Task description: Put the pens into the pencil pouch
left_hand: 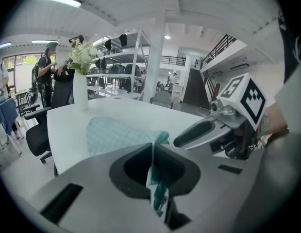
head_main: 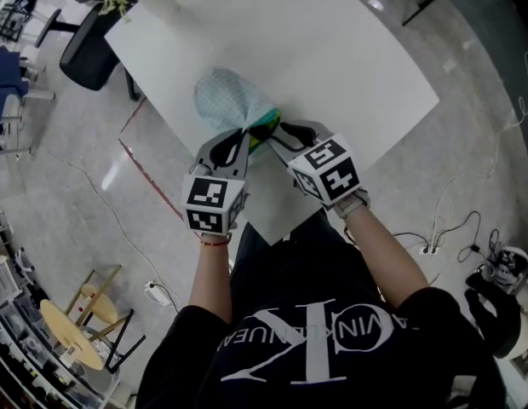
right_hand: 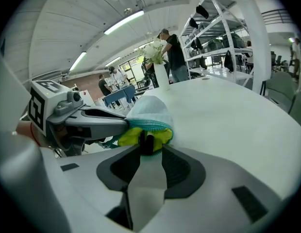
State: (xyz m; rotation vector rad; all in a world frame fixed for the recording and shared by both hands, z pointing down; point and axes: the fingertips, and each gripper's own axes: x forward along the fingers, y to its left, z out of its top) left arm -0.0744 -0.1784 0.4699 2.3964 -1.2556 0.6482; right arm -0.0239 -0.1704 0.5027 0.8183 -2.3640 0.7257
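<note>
- Step in hand: loading the pens [right_hand: 145, 141] into the pouch [head_main: 232, 100]. Dark pen ends stand in its yellow-lined mouth and appear to be mostly in.
- Left gripper [head_main: 238, 141]: jaws together, clamped on the edge of the pouch mouth and holding it up.
- Right gripper [head_main: 278, 132]: jaws apart, pads not pressing the pens at their tips.
- Next move, as judged: push the pen ends fully in, or back off right. The left hold must not slip.
- Bench [head_main: 349, 66]: the pouch mouth lies near the near edge. There is bare room far and right, and the vase [head_main: 157, 2] stands well apart, far left.
</note>
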